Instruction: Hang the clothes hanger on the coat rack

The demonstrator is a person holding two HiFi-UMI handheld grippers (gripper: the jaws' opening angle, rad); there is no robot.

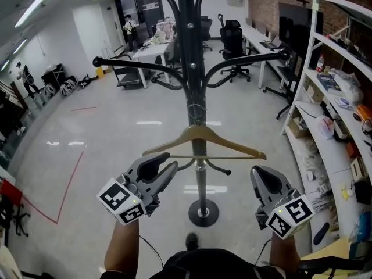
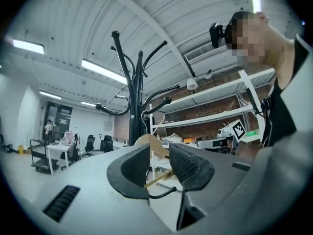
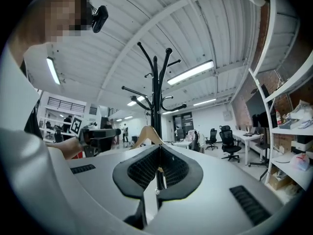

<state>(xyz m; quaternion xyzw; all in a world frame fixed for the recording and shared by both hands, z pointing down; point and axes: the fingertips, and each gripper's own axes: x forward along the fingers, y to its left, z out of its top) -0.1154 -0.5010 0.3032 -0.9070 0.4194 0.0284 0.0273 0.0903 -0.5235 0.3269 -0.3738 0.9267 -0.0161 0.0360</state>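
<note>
Hanger (image 1: pixel 232 145) just beyond left tool (image 1: pixel 168 161)

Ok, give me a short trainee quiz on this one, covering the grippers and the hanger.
1. True or false: the right hand-held gripper clamps the hanger.
2. Whose jaws stand apart? A) the left hand-held gripper B) the right one C) neither
3. Fill in: the hanger is made of ____.
Key: 1 false; 2 A; 3 wood.
</note>
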